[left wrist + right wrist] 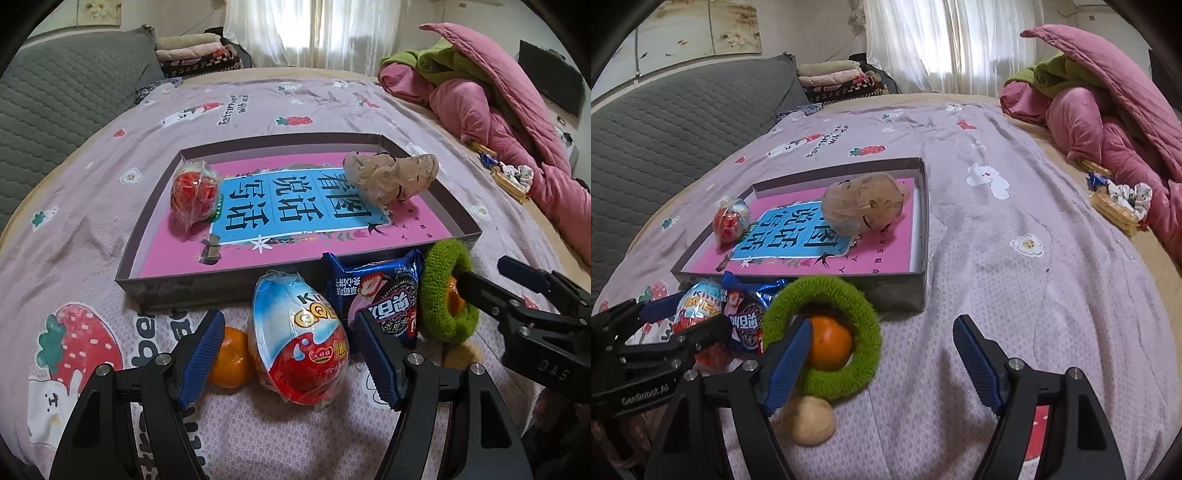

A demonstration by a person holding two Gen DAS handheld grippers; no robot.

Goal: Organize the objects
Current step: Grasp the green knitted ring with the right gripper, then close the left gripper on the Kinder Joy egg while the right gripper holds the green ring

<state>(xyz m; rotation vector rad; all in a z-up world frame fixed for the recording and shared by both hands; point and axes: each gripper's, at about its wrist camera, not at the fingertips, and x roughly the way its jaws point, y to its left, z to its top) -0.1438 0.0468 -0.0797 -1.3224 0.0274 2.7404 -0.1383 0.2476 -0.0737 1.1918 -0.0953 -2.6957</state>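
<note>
Left wrist: left gripper [291, 354], jaws wide, is straddling chocolate egg [297, 339] by box [140, 254] near edge; should be closing squarely across egg's wrapped middle.

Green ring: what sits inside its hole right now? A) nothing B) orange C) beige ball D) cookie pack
B: in the right wrist view the orange shows through the hole of the green ring, while the beige ball lies outside it, nearer the camera.

We note a fuzzy green ring [827, 291], a glossy foil egg [299, 332], a shiny plastic cookie pack [380, 295], a matt cardboard tray [159, 284], textured blue pads [975, 362] and a soft cloth blanket [1015, 295].
</note>
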